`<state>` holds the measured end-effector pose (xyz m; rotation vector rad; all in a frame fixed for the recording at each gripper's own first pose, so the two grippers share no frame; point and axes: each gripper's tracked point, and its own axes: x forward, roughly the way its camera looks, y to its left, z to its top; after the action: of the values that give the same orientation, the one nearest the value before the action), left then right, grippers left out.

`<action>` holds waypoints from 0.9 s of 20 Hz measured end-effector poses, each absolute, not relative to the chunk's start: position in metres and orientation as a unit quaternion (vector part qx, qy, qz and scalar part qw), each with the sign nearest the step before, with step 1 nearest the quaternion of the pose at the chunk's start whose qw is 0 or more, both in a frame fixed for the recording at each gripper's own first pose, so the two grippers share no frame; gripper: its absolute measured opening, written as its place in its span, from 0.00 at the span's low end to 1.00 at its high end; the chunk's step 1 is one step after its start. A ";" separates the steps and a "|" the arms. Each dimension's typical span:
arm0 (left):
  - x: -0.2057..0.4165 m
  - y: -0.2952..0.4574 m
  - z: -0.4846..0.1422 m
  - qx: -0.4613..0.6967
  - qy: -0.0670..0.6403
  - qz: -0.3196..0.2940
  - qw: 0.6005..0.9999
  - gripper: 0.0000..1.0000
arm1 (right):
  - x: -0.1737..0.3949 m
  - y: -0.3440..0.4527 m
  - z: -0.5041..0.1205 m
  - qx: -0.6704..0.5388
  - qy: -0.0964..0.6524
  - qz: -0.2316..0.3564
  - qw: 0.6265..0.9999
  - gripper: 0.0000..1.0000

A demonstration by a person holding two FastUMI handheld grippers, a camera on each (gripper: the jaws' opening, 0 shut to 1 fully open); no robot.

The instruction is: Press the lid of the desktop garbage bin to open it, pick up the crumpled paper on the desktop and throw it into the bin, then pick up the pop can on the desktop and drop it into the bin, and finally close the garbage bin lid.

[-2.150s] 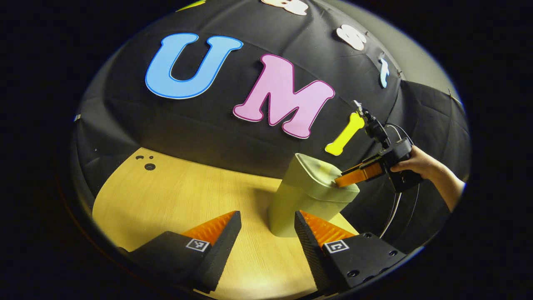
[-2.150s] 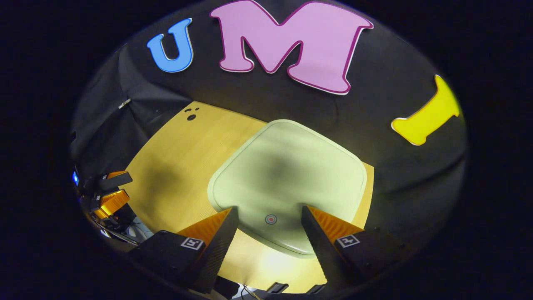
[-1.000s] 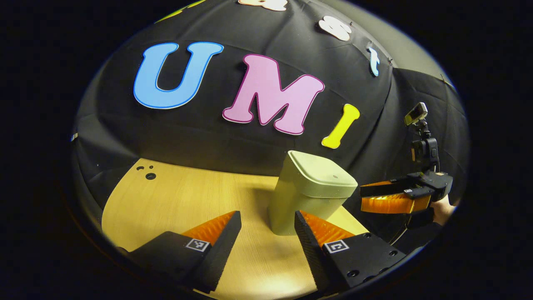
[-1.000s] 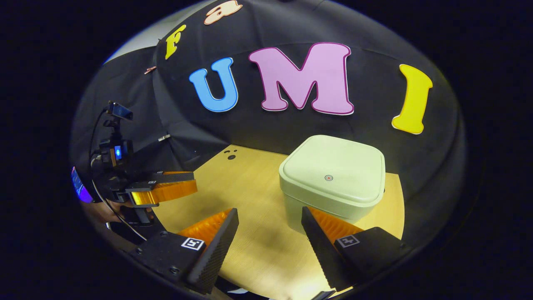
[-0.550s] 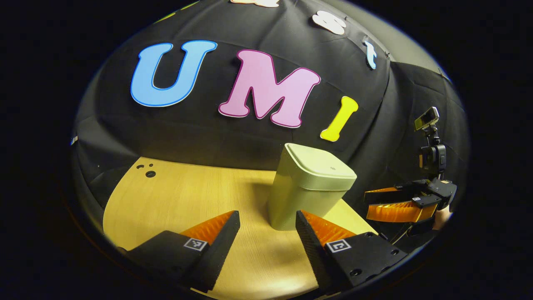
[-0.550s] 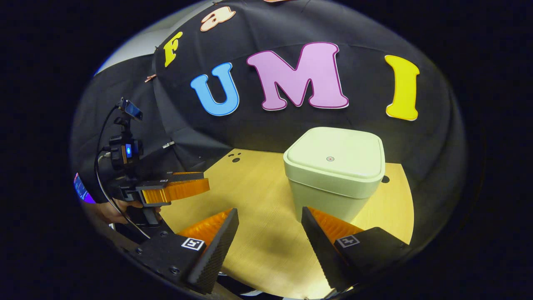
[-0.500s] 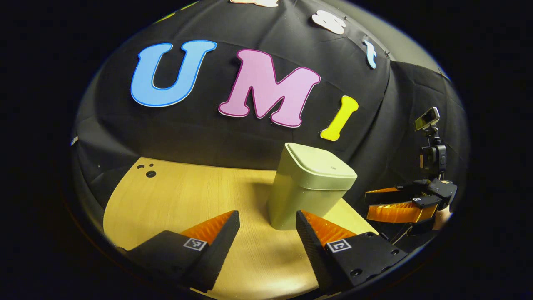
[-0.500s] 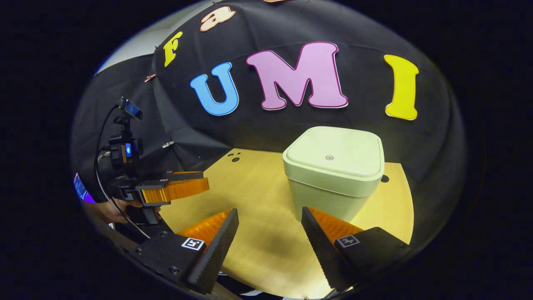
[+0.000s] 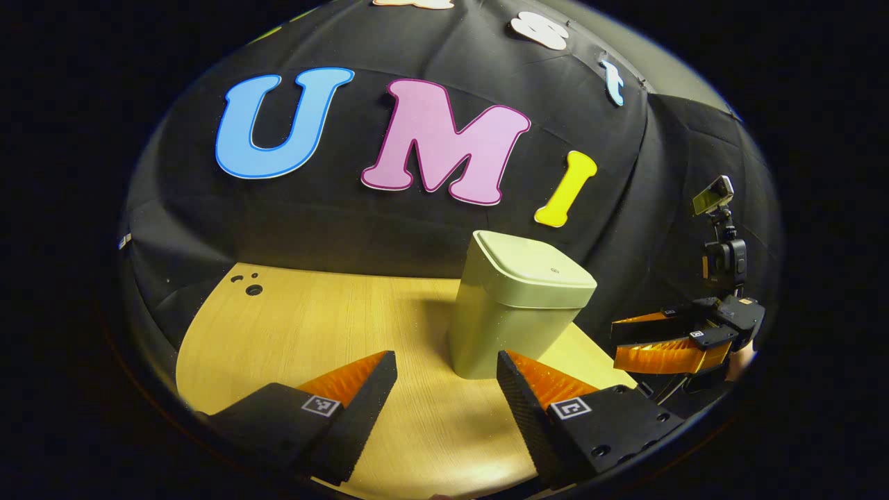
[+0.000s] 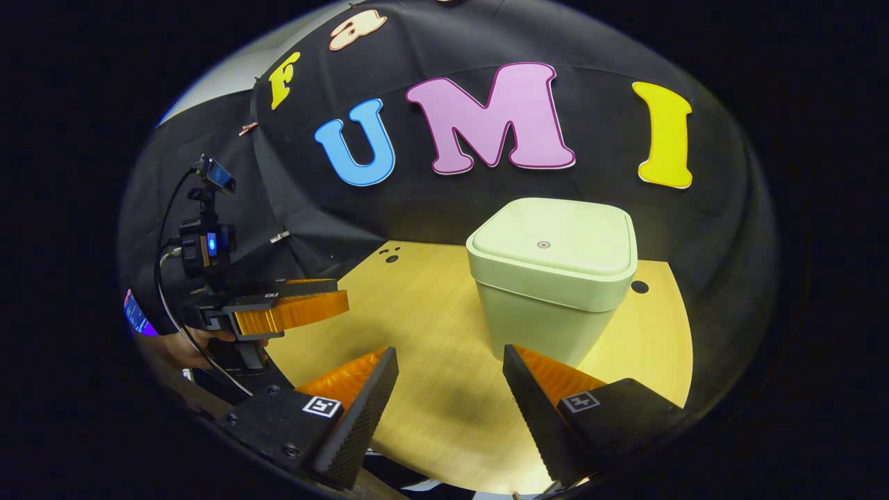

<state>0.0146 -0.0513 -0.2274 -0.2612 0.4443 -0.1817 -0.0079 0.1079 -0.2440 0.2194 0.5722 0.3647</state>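
A pale green plastic garbage bin with rounded corners (image 9: 517, 312) stands upright on a light wooden tabletop (image 9: 312, 326), close to the black cloth wall behind it. Its flat lid (image 10: 555, 243) is shut, sitting level on the rim, and a small round red mark (image 10: 544, 244) sits near the middle of the lid. In the left gripper view, the left gripper (image 9: 444, 385) hovers low over the table with its 2 fingers spread wide apart and nothing between them. The bin stands ahead of it and apart from it, its base showing just above the inner edge of the finger on the right side of that view, not within the gap. At the far right of the same view, the right gripper (image 9: 635, 340) is held out beyond the table edge, well apart from the bin, fingers parted and empty. In the right gripper view, the right gripper's 2 fingers are likewise spread wide and hold nothing; the bin stands ahead and slightly toward the right side of the gap, clear of both fingers. At the left of this view, the left gripper appears side-on, gripped from below by a hand (image 10: 191, 344). 3 small dark holes (image 9: 246, 283) mark the far left corner of the tabletop, and another dark hole (image 10: 640, 287) lies just right of the bin.
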 end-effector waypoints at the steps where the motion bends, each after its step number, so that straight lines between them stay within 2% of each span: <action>1: 0.014 -0.052 -0.228 -0.128 0.221 -0.090 0.963 0.94 | -0.009 0.108 -0.245 0.107 0.280 0.178 0.937 0.99; 18: 0.010 -0.052 -0.231 -0.113 0.228 -0.098 0.962 0.94 | -0.015 0.111 -0.246 0.107 0.282 0.167 0.939 0.98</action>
<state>0.0095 -0.0516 -0.2313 -0.2297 0.4626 -0.1988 -0.0154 0.1112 -0.2457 0.2177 0.5758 0.3416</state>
